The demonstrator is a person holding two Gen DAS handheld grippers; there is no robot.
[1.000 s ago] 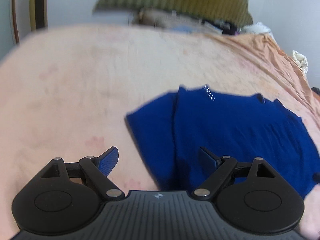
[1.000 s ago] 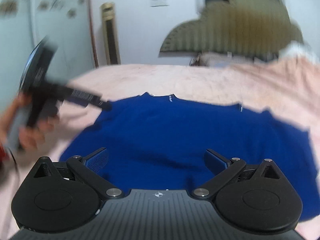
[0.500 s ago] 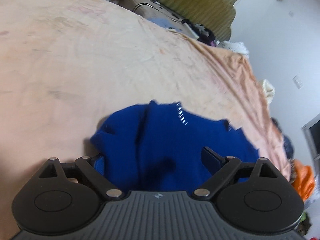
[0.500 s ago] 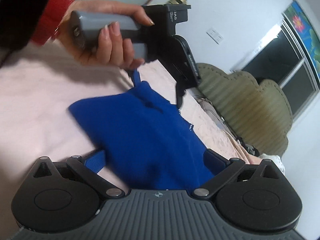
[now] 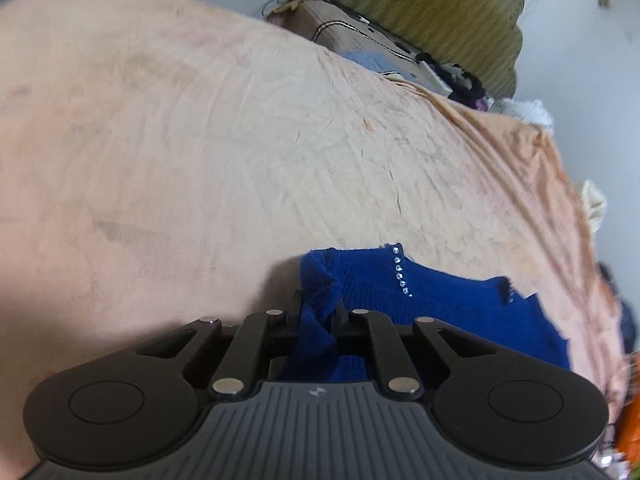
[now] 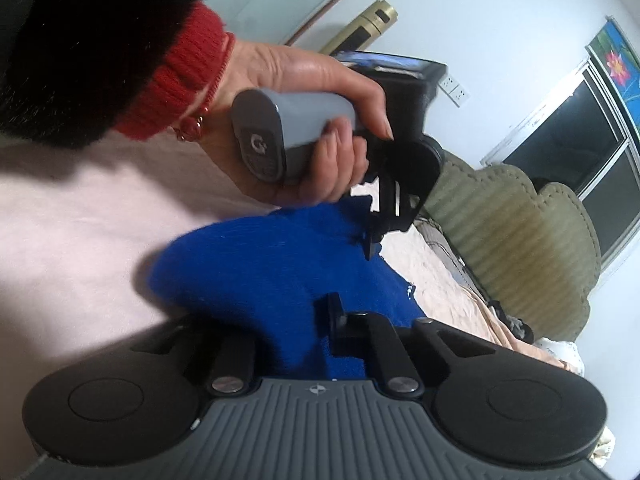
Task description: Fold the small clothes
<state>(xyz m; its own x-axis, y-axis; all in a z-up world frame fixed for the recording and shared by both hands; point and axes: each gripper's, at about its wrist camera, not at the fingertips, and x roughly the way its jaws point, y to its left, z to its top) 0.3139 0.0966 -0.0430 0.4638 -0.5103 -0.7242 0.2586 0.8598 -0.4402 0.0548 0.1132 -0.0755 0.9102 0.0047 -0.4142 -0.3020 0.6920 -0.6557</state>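
Note:
A small royal-blue knit top (image 5: 440,300) with a row of rhinestones lies on a peach bedsheet (image 5: 240,140). My left gripper (image 5: 318,312) is shut on a bunched edge of the top near its upper left corner. In the right wrist view the same top (image 6: 260,264) is folded over in a hump, and my right gripper (image 6: 304,320) is shut on its near edge. The left gripper (image 6: 376,236) shows there too, held in a hand with a red cuff, pinching the far edge.
A green ribbed headboard (image 5: 420,8) stands at the far end of the bed, with pillows and clutter (image 5: 400,68) below it. The bed's right edge (image 5: 592,240) drops off toward more clutter. A window (image 6: 580,132) and white wall are beyond.
Both grippers went from open above the flat top to shut on its edges. The top's left side has been lifted and bunched into a fold.

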